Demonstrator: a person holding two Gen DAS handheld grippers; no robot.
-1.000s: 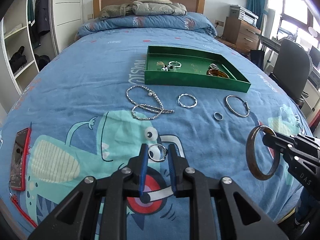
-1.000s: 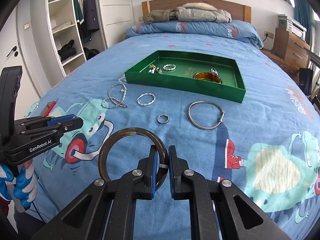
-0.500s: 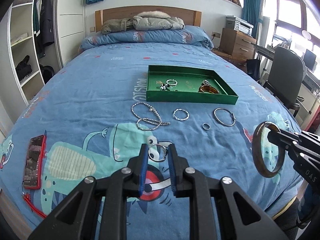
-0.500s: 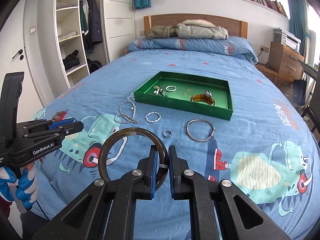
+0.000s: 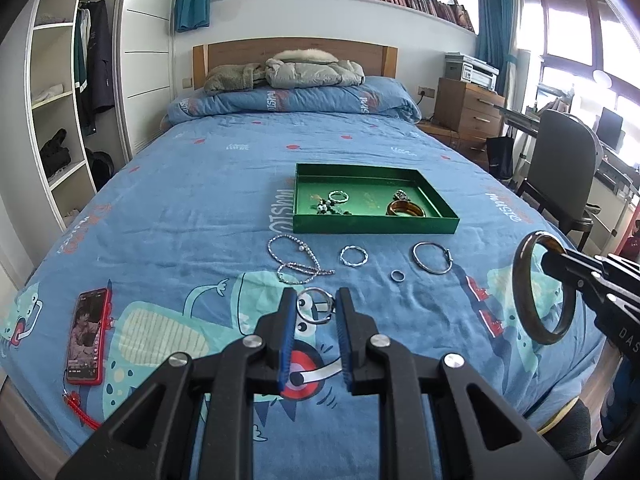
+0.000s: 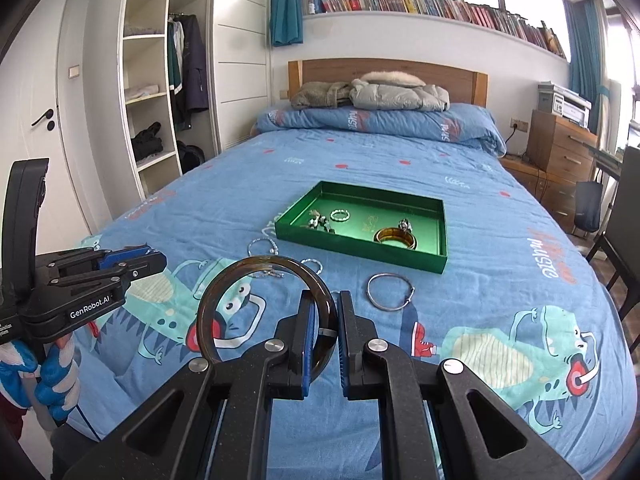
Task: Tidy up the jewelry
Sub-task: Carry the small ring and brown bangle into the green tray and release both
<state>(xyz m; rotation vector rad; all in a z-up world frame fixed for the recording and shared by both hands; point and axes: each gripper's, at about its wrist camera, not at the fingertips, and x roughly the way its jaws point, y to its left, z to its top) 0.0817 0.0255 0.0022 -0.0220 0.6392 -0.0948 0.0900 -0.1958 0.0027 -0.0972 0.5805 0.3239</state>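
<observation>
A green tray (image 5: pixel 372 225) (image 6: pixel 356 249) sits mid-bed with a brown bangle (image 5: pixel 405 210), a silver ring and small pieces in it. My left gripper (image 5: pixel 314 305) is shut on a silver ring (image 5: pixel 314 310), held above the bedspread. My right gripper (image 6: pixel 323 311) is shut on a large dark brown bangle (image 6: pixel 224 292), seen also in the left wrist view (image 5: pixel 524 280). On the bedspread in front of the tray lie a silver bead chain (image 5: pixel 294 262), a twisted silver ring (image 5: pixel 353 256), a small ring (image 5: pixel 397 275) and a silver hoop bangle (image 5: pixel 432 263) (image 6: pixel 390 291).
A red phone (image 5: pixel 88 336) with a red strap lies at the bed's near left edge. Jackets are piled at the headboard (image 5: pixel 308 68). A wardrobe stands left, a wooden dresser (image 5: pixel 466 110) and a chair (image 5: pixel 564 172) stand right.
Both grippers have pulled back and risen from the bed, each still holding its piece; the tray and loose jewelry look farther off.
</observation>
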